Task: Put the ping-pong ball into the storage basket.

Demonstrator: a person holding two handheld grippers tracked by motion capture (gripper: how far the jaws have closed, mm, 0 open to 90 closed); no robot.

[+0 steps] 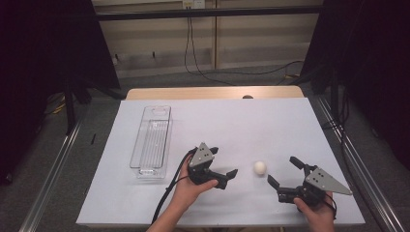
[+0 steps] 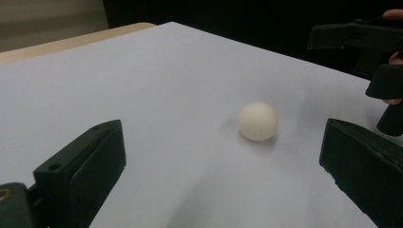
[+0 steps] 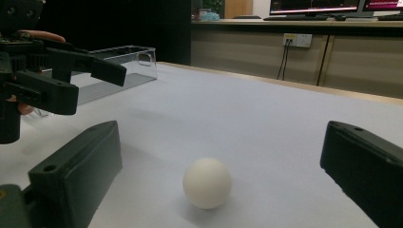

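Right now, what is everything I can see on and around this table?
ball: one, white, on the sheet between the two grippers, touching neither
bin: one, clear plastic, long, on the left part of the sheet, nothing in it that I can make out
sheet: one, white, covering most of the table
table: one, light wood, its far edge showing past the sheet
wall cable: one, black, hanging from a socket down to the floor behind the table
left gripper: one, black, open, left of the ball
right gripper: one, black, open, right of the ball
hands: two, each holding a gripper at the near edge
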